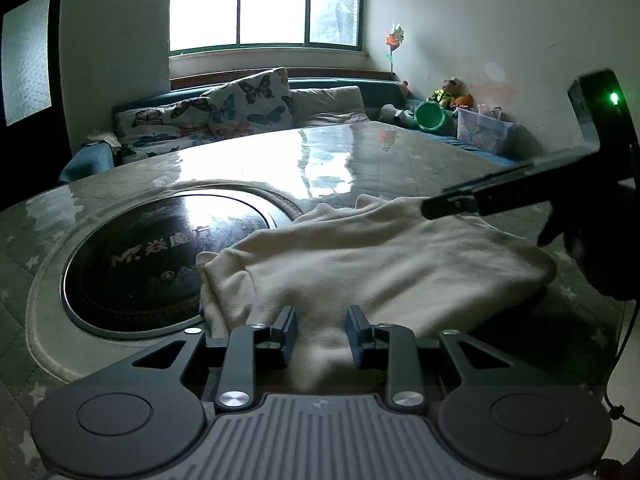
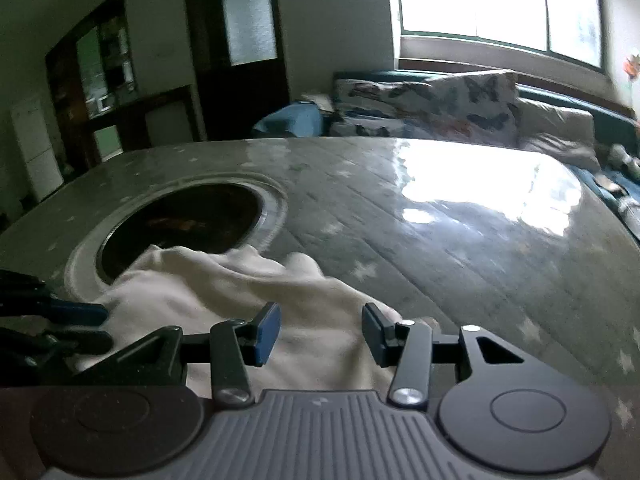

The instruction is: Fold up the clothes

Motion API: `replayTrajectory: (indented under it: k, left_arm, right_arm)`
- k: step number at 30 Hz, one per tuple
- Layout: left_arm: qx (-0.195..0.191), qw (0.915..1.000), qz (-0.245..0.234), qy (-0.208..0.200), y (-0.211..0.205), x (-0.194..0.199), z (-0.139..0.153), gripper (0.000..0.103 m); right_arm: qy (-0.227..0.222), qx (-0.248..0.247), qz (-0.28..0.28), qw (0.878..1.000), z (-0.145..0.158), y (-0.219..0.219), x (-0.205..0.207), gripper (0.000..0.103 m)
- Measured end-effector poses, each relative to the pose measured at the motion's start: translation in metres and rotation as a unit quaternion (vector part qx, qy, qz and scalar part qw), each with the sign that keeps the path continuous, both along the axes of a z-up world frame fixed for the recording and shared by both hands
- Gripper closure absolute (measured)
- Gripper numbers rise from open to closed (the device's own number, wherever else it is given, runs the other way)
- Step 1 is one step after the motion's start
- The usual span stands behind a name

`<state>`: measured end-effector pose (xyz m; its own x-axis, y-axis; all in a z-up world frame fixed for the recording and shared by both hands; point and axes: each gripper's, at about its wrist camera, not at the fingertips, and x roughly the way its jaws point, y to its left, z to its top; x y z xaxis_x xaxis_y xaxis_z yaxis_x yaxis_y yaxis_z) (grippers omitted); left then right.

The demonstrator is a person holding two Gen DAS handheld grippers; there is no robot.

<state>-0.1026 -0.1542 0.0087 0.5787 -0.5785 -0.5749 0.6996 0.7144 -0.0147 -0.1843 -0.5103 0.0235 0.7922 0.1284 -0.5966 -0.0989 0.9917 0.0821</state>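
A cream garment [image 1: 380, 264] lies folded in a thick bundle on the glossy table [image 1: 360, 152], its left end over the rim of a round black cooktop [image 1: 160, 248]. My left gripper [image 1: 321, 336] is open, its jaws low over the garment's near edge with cloth showing between them. My right gripper [image 2: 320, 334] is open above the same garment [image 2: 240, 280]. In the left wrist view the right gripper's fingers [image 1: 452, 202] reach in from the right over the far side of the bundle. The left gripper's fingers [image 2: 76, 312] show at the left edge of the right wrist view.
The cooktop [image 2: 180, 220] is set into the table [image 2: 440, 220] left of the garment. Behind the table a sofa holds butterfly cushions [image 1: 248, 104], soft toys, a green pot [image 1: 430, 116] and a plastic box [image 1: 484, 130]. A bright window [image 1: 264, 0] is behind.
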Motion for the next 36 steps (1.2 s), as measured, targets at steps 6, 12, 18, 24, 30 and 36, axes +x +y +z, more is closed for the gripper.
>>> replayTrajectory:
  k: [6, 12, 18, 24, 30, 36]
  left_arm:
    - [-0.004, 1.0000, 0.004, 0.002, 0.002, -0.001, 0.000, 0.071]
    - [-0.006, 1.0000, 0.004, 0.001, 0.002, 0.000, -0.002, 0.071]
    - [-0.008, 0.9999, 0.007, 0.001, 0.002, -0.002, -0.001, 0.070]
    - [-0.006, 0.9999, 0.009, -0.002, 0.006, -0.006, 0.000, 0.062]
    - [-0.015, 0.9998, 0.011, -0.006, 0.010, -0.010, 0.006, 0.061]
    - [-0.009, 0.9998, 0.012, -0.010, 0.009, -0.013, 0.003, 0.060]
  right_arm:
    - [0.010, -0.031, 0.031, 0.999, -0.006, 0.029, 0.031, 0.057]
    - [0.018, -0.060, 0.018, 0.998, -0.013, 0.036, 0.043, 0.056]
    - [0.000, -0.062, 0.043, 0.997, -0.001, 0.051, 0.040, 0.056]
    - [0.024, -0.083, 0.056, 0.995, -0.011, 0.065, 0.057, 0.051]
    - [0.003, -0.056, 0.069, 0.996, 0.008, 0.060, 0.033, 0.051]
    - [-0.013, -0.060, 0.116, 0.991, 0.007, 0.065, -0.017, 0.050]
